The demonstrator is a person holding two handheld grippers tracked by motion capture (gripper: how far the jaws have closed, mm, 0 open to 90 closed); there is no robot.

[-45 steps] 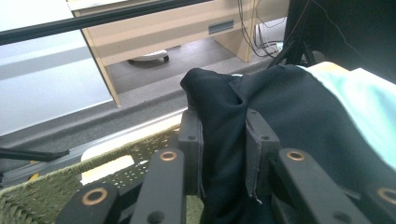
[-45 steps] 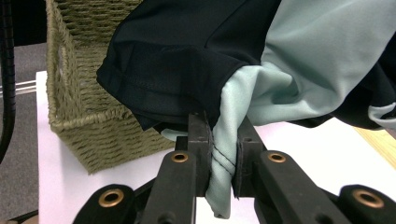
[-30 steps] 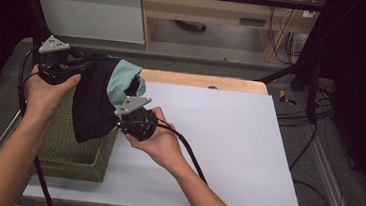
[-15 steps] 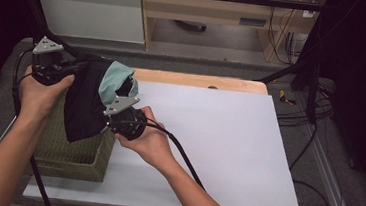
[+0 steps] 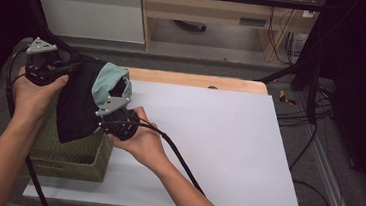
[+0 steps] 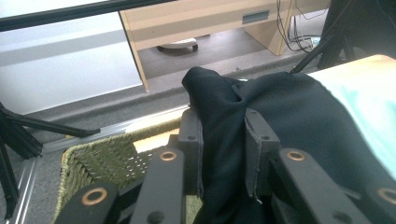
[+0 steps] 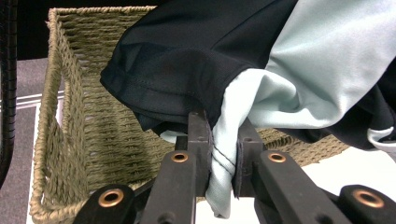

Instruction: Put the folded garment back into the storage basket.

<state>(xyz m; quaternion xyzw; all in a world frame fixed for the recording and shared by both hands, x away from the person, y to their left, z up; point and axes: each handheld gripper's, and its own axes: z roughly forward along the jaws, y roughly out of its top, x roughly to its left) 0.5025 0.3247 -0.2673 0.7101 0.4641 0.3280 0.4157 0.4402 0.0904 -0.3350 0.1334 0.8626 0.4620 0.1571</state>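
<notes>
A black and pale teal garment (image 5: 83,99) hangs between both grippers above a woven green basket (image 5: 66,153) at the table's left edge. My left gripper (image 5: 66,67) is shut on a black fold of the garment (image 6: 224,140), which fills the gap between its jaws. At the cloth's right side, my right gripper (image 5: 112,109) is shut on a pale teal fold (image 7: 224,158), with black cloth draped above it. The basket's open inside (image 7: 107,135) lies just behind and below the right gripper's jaws.
A white sheet covers the table (image 5: 217,146), with a wooden strip (image 5: 198,80) along its far edge. Cables trail from both grippers. Beyond the table stand a wooden cabinet (image 5: 219,11) and dark stand legs (image 5: 294,67); cables lie on the floor at right.
The right gripper has moved left with the teal fold, bringing the garment closer over the basket. The left gripper has stayed nearly in place.
</notes>
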